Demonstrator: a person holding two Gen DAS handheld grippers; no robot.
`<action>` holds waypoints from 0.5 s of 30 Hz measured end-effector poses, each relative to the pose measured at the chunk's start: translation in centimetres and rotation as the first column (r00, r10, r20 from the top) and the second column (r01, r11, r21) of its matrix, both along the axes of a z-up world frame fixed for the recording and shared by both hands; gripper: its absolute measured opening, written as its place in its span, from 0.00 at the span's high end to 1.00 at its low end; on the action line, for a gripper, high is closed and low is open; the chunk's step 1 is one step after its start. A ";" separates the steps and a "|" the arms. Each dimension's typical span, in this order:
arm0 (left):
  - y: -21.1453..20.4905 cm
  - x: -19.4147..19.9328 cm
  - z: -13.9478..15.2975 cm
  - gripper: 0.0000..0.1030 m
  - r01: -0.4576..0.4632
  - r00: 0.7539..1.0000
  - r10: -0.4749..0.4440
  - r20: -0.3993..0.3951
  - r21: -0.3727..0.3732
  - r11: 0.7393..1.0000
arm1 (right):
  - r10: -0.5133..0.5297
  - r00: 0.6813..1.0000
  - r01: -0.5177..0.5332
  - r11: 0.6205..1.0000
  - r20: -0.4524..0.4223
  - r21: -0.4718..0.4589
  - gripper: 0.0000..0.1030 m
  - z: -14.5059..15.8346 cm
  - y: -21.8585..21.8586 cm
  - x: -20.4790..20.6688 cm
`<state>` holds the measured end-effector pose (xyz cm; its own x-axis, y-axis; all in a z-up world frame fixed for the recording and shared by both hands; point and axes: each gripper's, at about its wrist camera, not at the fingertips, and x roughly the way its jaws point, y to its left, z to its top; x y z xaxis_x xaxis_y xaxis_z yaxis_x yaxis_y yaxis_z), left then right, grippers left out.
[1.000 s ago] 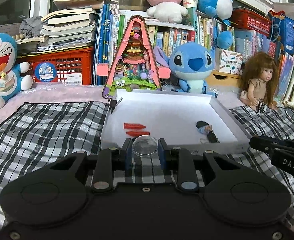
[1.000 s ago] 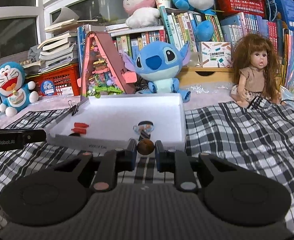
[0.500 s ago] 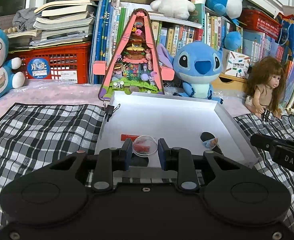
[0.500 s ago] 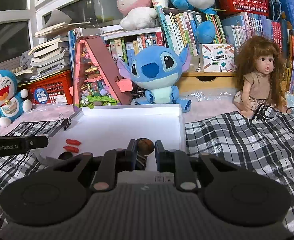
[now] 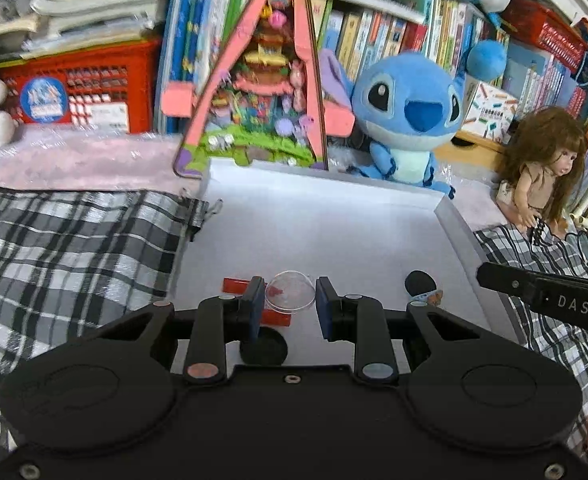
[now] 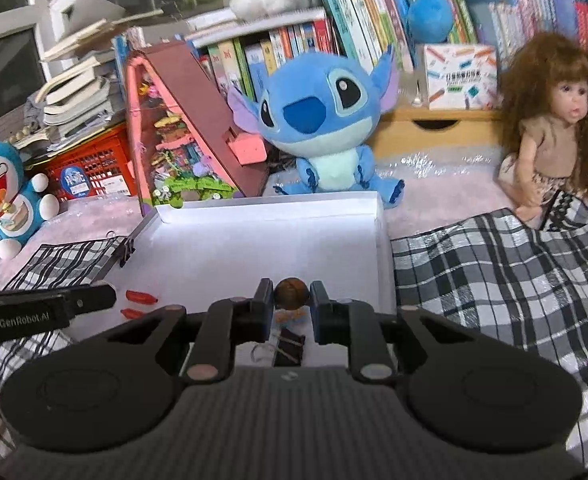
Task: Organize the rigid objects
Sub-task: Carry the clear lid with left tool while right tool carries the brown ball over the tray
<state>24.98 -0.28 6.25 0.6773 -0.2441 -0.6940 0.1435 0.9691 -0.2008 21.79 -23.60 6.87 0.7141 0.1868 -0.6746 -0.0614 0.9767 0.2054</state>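
Observation:
My left gripper (image 5: pixel 290 304) is over the near part of the white tray (image 5: pixel 456 224). A clear plastic dome (image 5: pixel 290 291) sits between its blue fingers; the jaws look a little wider than the dome. My right gripper (image 6: pixel 292 300) is over the same tray (image 6: pixel 378 236), with a small brown ball (image 6: pixel 291 293) between its fingers and slight gaps on both sides. In the tray lie two red pieces (image 6: pixel 141 297), a black round disc (image 5: pixel 264 347), a small black-haired figure (image 5: pixel 422 286) and a black binder clip (image 6: pixel 288 346).
A checked cloth (image 5: pixel 74 240) lies on both sides of the tray. Behind the tray stand a pink triangular toy house (image 5: pixel 262 92), a blue plush (image 5: pixel 408 120) and a doll (image 6: pixel 554 128). A red crate (image 5: pixel 86 92) and books fill the back.
Both grippers moved forward from before the tray's near wall to over its floor. The jaws of both have widened around the dome and the ball.

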 end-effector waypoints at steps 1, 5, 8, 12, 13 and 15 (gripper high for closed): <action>0.0 0.6 -0.1 0.75 0.000 1.000 0.000 -0.012 -0.007 1.000 | 0.004 1.000 -0.003 1.000 -0.027 0.014 0.78 0.0 -0.1 0.7; -0.4 2.3 -0.9 0.75 0.005 0.999 -0.004 -0.039 0.001 1.000 | 0.000 0.996 0.003 1.000 -0.089 0.029 0.78 -0.4 0.1 2.8; -0.8 3.3 -1.5 0.75 -0.002 0.999 0.003 -0.047 0.027 1.000 | 0.002 0.993 -0.002 1.000 -0.114 0.006 0.78 -0.8 0.6 4.0; -0.9 4.6 -1.9 0.75 -0.020 0.998 0.023 -0.051 0.050 0.999 | 0.010 0.988 -0.011 1.000 -0.155 -0.009 0.77 -1.7 1.3 5.5; -0.9 4.9 -2.0 0.75 -0.025 0.998 0.027 -0.054 0.052 0.998 | 0.010 0.986 -0.012 1.000 -0.164 -0.011 0.77 -1.9 1.4 5.8; -0.9 5.5 -2.3 0.75 -0.034 0.997 0.037 -0.063 0.057 0.998 | 0.005 0.983 -0.008 1.000 -0.182 -0.015 0.77 -2.5 1.7 6.3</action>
<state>30.48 -1.14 4.00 0.6389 -0.1806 -0.7478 0.0976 0.9832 -0.1541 28.12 -21.88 4.39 0.5782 0.1791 -0.7960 -0.0305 0.9797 0.1983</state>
